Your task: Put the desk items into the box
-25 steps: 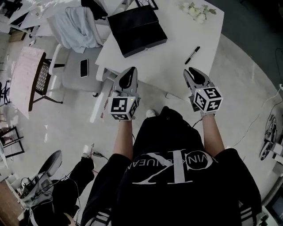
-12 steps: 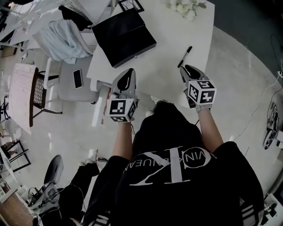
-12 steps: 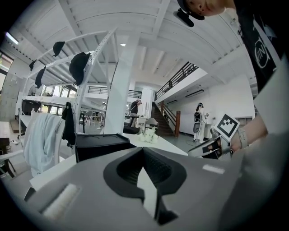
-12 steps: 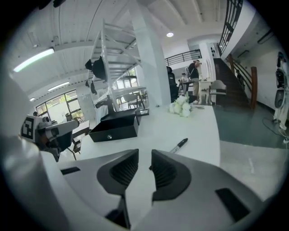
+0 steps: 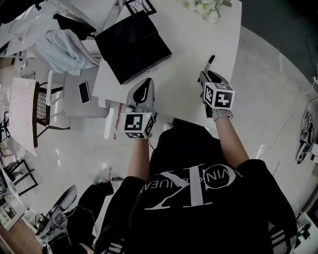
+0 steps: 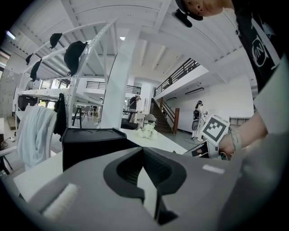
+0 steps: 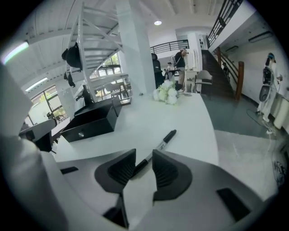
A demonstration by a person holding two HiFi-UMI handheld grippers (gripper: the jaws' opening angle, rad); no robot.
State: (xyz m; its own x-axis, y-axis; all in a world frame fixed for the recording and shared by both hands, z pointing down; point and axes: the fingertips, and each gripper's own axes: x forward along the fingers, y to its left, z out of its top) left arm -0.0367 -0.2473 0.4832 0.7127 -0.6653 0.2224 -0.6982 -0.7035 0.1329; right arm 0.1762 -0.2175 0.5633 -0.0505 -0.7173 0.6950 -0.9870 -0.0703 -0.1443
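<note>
Presently, both tools are held over the near edge of the white desk (image 5: 189,44), each in one of the person's hands. The left tool (image 5: 145,84) is seen with its jaws pressed together at the tips, and nothing is caught between them; it is pointed toward the black box (image 5: 133,47), which is set on the far left part of the desk, well apart from the right tool. The right tool (image 5: 205,75) is held with its jaws spread. In the right gripper view, the near end of a black marker (image 7: 165,139) is framed in the gap between the two ribbed pads, but the gap is wider than the marker and no pinch is made. The marker is laid flat on the bare desk surface, slanted away toward the far right, outside the box and well apart from it. A bunch of white flowers (image 5: 206,7) is placed near the far edge of the desk, beyond the marker. To the left of the desk, a dark phone (image 5: 84,92) is laid on a grey chair seat, and a pale garment (image 5: 62,47) is draped just beyond it.
</note>
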